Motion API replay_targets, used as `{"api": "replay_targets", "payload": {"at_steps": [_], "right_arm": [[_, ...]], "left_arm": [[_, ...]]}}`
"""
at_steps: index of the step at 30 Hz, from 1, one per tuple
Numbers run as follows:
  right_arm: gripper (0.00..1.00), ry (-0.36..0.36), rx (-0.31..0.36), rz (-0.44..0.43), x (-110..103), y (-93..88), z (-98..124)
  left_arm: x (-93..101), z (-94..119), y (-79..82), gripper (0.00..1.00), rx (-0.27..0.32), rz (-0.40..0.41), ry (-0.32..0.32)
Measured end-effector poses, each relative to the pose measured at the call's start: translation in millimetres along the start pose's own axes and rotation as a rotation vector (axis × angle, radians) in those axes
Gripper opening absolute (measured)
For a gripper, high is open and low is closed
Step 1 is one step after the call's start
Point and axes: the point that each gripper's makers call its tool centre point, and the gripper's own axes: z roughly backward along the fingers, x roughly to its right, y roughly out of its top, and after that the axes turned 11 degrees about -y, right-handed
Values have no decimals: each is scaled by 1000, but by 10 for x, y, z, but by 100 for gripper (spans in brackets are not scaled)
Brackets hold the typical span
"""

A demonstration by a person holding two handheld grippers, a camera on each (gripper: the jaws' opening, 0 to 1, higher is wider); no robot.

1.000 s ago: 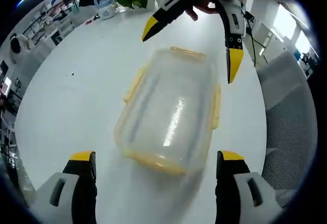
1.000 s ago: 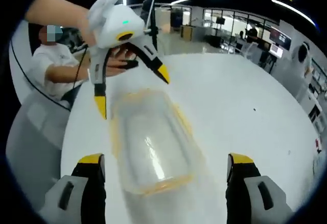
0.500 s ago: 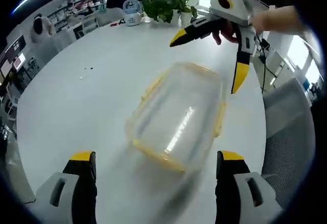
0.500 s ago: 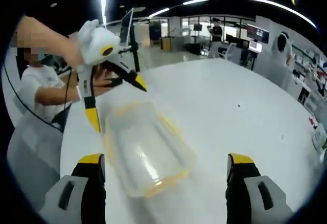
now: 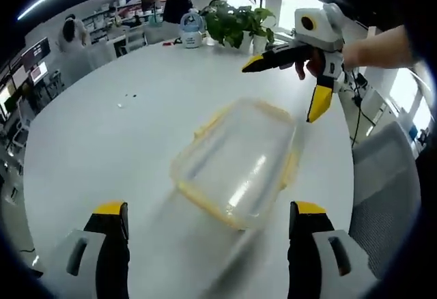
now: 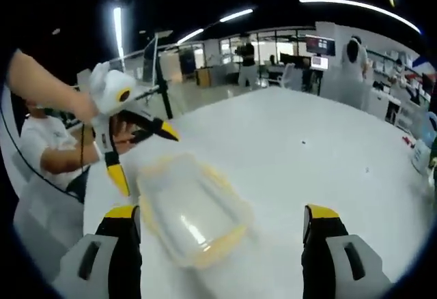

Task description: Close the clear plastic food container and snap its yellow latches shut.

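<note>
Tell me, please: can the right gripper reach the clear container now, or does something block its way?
Probably yes. The right gripper is open, and the clear container lies on the white table just ahead of its jaws. The left gripper hovers beyond the far end, not in between.

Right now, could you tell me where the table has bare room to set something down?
The white table lies bare between the clear container and the far edge, where a potted plant and water jug stand. In the right gripper view, the stretch beyond the container toward the office is also free. It is crowded around the container, with both open grippers near.
</note>
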Motion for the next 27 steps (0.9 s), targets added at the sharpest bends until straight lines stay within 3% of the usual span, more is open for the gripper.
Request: {"api": "replay_targets", "payload": {"at_steps": [6,13,27], "right_arm": [[100,-28,39,-56,56,34,78],[100,-36,42,-63,51,-18,144],[99,-62,73,-103,16,-59,343]], "left_arm": [[-3,45,12,99,39,31,23],[-12,110,15,99,93,68,51],[145,246,-11,99,253,197,45]]}}
